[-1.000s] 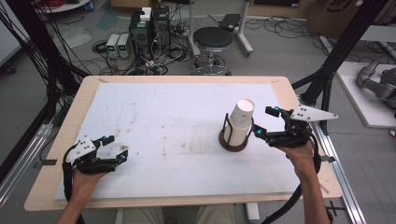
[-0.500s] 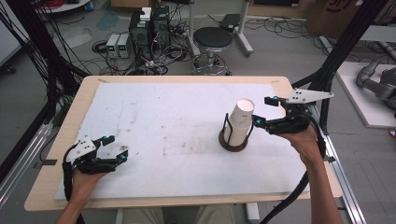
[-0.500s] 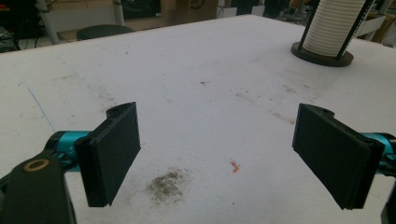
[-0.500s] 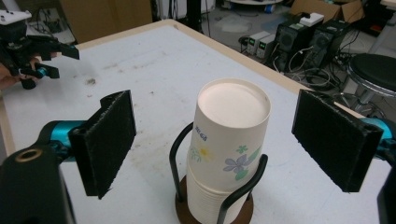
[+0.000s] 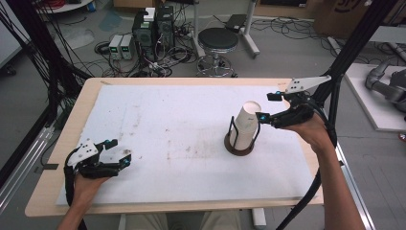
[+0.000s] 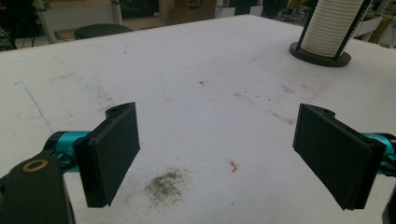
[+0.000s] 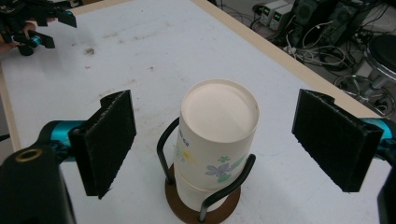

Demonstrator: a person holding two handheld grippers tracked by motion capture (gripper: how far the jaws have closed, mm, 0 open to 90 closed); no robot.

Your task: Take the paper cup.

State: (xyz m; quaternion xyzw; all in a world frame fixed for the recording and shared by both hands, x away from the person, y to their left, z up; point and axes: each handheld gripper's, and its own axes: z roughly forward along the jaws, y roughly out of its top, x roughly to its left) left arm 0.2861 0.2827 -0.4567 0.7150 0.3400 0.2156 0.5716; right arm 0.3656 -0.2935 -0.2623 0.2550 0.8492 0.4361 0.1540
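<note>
Both jaws of the right gripper (image 5: pixel 268 106), wide apart, have risen above the cup stack (image 5: pixel 245 125), ready to descend.

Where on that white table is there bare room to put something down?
Most of the white mat is bare: the whole stretch between the left gripper and the cup holder. Only the right side is crowded, where the right gripper opens around the paper cups.

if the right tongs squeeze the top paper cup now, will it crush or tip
Probably dents: the top paper cup looks thin-walled, so a hard squeeze may crush it. Likely light, lifting off the stack easily. Tipping seems unlikely, since the black wire holder brackets the stack. The right tongs stand open around it.
</note>
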